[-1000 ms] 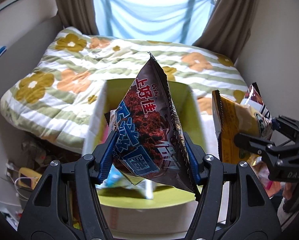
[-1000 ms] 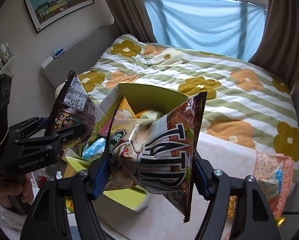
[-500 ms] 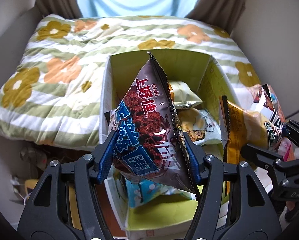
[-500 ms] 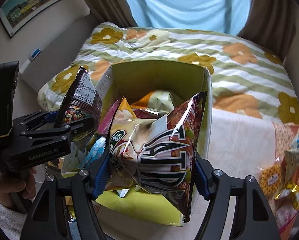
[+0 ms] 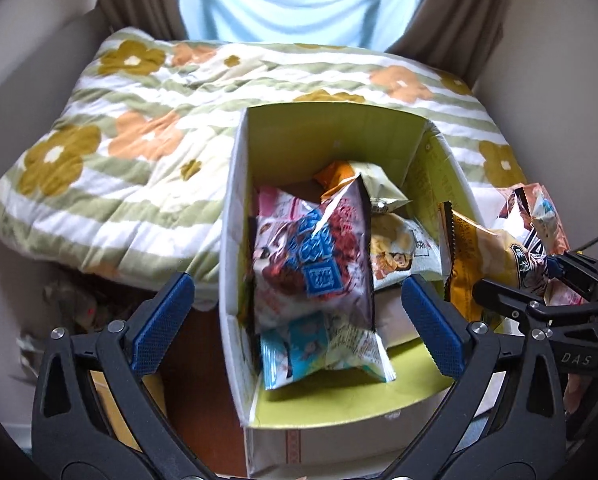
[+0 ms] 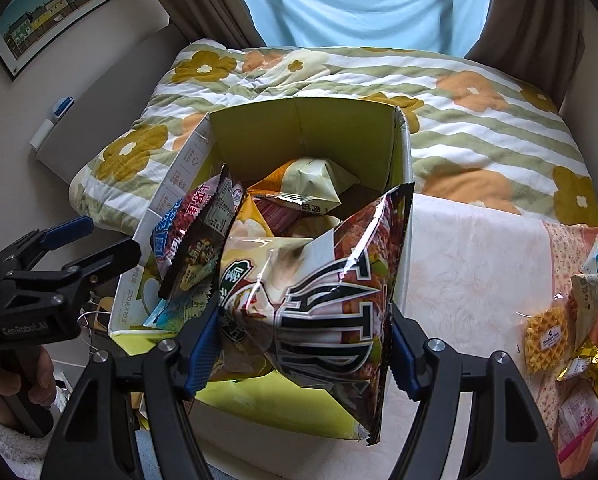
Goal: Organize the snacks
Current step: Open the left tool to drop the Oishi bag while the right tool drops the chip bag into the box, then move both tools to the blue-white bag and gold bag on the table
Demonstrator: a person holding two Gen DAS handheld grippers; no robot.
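A green-lined cardboard box (image 5: 331, 132) (image 6: 299, 128) holds several snack bags. My left gripper (image 5: 295, 320) is open just above the box's near left part. The dark chip bag with blue lettering (image 5: 319, 256) lies free inside the box on the other bags; it also shows in the right wrist view (image 6: 191, 236). My right gripper (image 6: 305, 340) is shut on a brown and yellow snack bag (image 6: 311, 292) and holds it over the box's near right corner. That bag shows at the right in the left wrist view (image 5: 483, 264).
The box stands against a bed with a flowered striped quilt (image 5: 147, 128). A white cloth-covered surface (image 6: 471, 264) to the right carries loose snacks, among them a waffle pack (image 6: 547, 336). Clutter lies on the floor to the left (image 5: 71, 304).
My left gripper has opened and let go of the dark chip bag, which dropped into the box. Both grippers moved closer over the box. The right gripper keeps its bag.
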